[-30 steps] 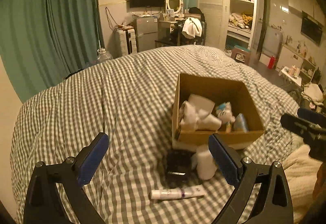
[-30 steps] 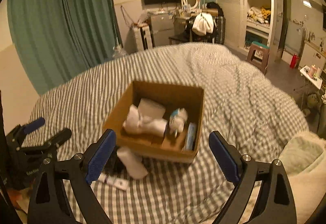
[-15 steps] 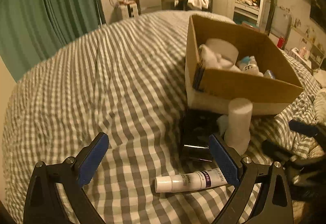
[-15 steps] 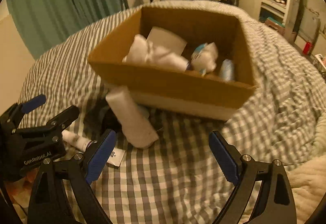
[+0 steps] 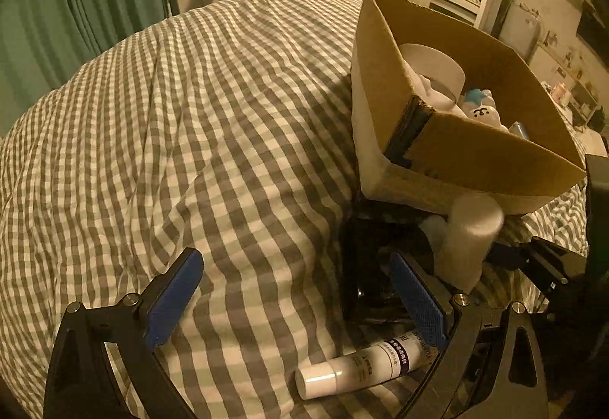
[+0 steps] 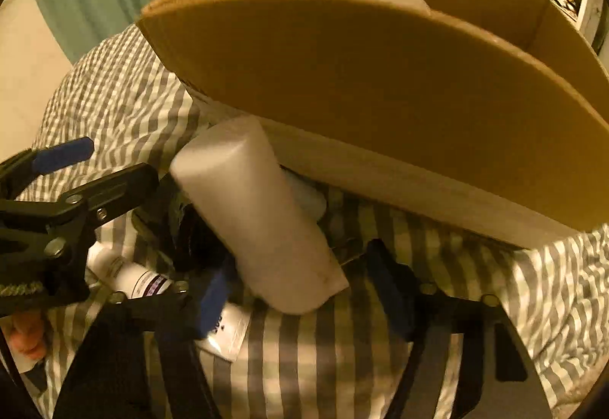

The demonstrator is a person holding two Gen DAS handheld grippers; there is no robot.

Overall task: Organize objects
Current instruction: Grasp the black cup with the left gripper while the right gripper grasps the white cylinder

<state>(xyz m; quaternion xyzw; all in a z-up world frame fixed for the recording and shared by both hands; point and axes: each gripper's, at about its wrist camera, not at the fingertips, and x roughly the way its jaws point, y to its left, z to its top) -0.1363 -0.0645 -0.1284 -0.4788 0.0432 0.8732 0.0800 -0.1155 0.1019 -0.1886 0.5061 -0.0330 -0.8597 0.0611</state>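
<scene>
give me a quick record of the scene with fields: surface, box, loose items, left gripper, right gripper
surface: checked bedspread
box: open cardboard box on the bed, already holding white items and a small plush
loose items: white cylinder leaning against the box front; white tube lying flat; a dark object between them, too dark to identify
left gripper: open, empty, tube near its right finger
right gripper: open, straddling the cylinder's lower end, not yet closed

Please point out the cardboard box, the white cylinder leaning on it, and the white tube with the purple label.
cardboard box point(image 5: 483, 156), left wrist view, near wall.
white cylinder point(image 6: 262, 225), right wrist view, side.
white tube point(image 5: 365, 364), left wrist view, body.
</scene>
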